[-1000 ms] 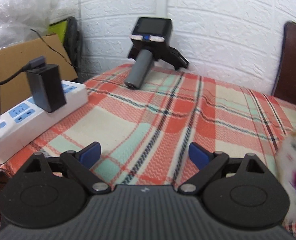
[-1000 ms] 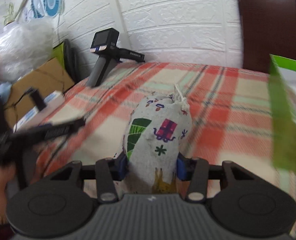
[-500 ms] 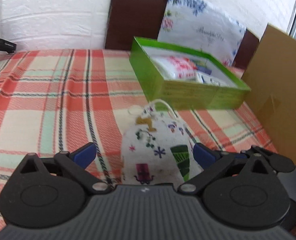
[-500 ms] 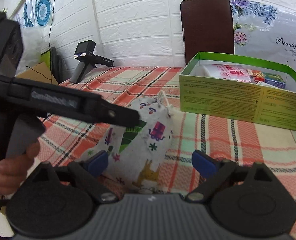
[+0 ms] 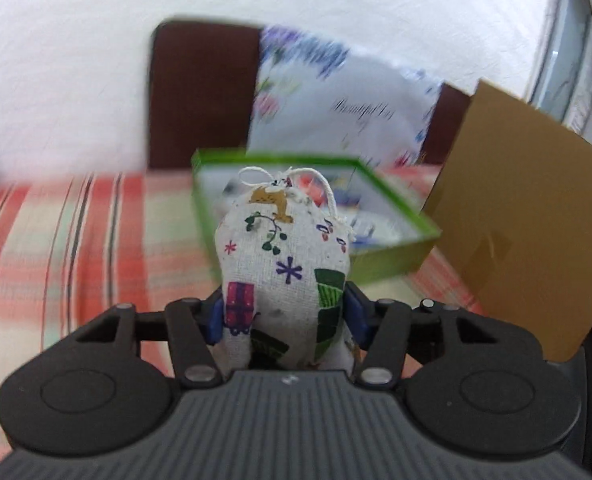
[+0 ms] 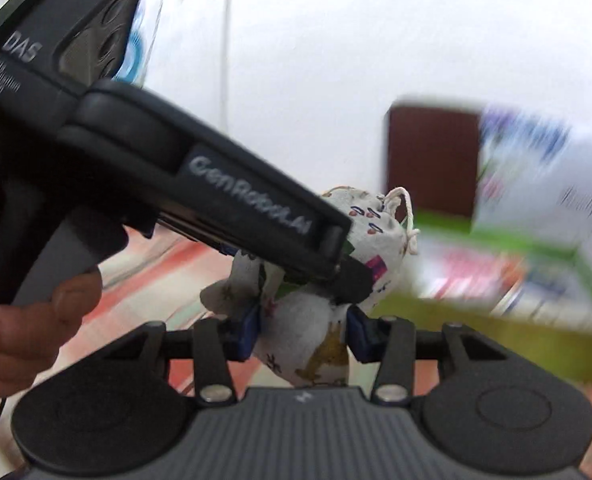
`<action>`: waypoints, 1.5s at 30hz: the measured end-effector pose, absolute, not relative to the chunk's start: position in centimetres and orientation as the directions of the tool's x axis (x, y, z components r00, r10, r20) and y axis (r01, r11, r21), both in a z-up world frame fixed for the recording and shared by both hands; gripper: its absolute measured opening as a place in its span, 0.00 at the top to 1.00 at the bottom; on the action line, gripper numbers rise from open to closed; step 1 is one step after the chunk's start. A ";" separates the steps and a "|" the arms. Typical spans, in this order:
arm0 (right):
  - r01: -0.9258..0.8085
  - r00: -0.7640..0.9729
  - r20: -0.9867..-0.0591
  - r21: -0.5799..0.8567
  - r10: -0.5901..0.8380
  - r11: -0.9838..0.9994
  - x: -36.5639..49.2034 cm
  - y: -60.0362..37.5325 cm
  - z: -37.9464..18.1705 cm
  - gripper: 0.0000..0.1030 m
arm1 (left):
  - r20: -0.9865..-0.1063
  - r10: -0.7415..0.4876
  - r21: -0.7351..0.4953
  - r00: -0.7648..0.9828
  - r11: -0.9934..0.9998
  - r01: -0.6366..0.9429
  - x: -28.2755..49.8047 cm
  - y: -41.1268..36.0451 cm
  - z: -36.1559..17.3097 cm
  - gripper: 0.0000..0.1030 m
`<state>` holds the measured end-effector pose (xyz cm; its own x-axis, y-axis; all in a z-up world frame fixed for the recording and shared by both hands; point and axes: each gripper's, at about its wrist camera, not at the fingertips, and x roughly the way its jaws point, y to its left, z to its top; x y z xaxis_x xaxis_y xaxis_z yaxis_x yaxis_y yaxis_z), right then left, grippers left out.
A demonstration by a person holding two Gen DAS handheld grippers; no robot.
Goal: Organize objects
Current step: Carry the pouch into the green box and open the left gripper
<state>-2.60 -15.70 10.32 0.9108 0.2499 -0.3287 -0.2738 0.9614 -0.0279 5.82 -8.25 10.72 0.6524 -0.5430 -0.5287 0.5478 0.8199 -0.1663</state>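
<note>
A white printed drawstring pouch point(image 5: 286, 264) is held above the plaid table. My left gripper point(image 5: 286, 316) is shut on its lower part. My right gripper point(image 6: 301, 330) is also shut on the pouch point(image 6: 307, 328), at its bottom end. The left gripper's black body point(image 6: 216, 200) crosses the right wrist view from the upper left and covers part of the pouch. A green open box point(image 5: 375, 256) with packets inside sits just behind the pouch; it also shows blurred in the right wrist view point(image 6: 535, 320).
A brown chair back point(image 5: 204, 96) and a floral bag point(image 5: 347, 100) stand behind the box by the white wall. A brown cardboard sheet point(image 5: 527, 216) stands at the right. The plaid tablecloth point(image 5: 56, 240) stretches left. A hand point(image 6: 28, 332) grips the left tool.
Both grippers closed on the pouch; half a second ago both stood open around it on the table. The pouch is now lifted, and both views are blurred by motion toward the green box.
</note>
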 end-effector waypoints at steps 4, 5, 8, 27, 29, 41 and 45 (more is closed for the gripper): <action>-0.162 0.950 -0.277 -0.036 0.146 0.986 0.6 -19.8 12.2 0.58 | -0.493 -0.566 -0.113 0.660 0.794 0.597 9.3 -13.5 12.2 0.42; -0.136 0.952 -0.282 -0.029 0.122 0.990 1.6 -21.0 12.3 0.58 | -0.500 -0.569 -0.113 0.653 0.791 0.602 10.5 -14.9 12.2 0.42; -0.063 0.947 -0.315 0.016 0.065 0.998 4.8 -24.5 12.0 0.56 | -0.527 -0.563 -0.099 0.637 0.785 0.612 13.8 -18.7 11.3 0.41; 0.183 0.939 -0.321 0.167 -0.122 0.969 2.0 -28.6 9.7 0.08 | -0.539 -0.236 0.181 0.809 0.905 0.385 12.2 -19.5 9.1 0.11; 0.169 0.940 -0.323 0.153 -0.112 0.974 0.8 -27.9 10.0 0.08 | -0.541 -0.227 0.177 0.810 0.910 0.374 11.2 -18.8 9.4 0.11; 0.133 0.944 -0.323 0.200 -0.063 0.971 -4.0 -26.4 11.9 0.08 | -0.550 -0.176 0.155 0.817 0.939 0.307 6.9 -14.3 10.0 0.10; 0.131 0.947 -0.314 0.198 -0.063 0.972 -4.9 -25.9 12.5 0.07 | -0.548 -0.168 0.149 0.820 0.944 0.293 6.2 -13.2 10.0 0.08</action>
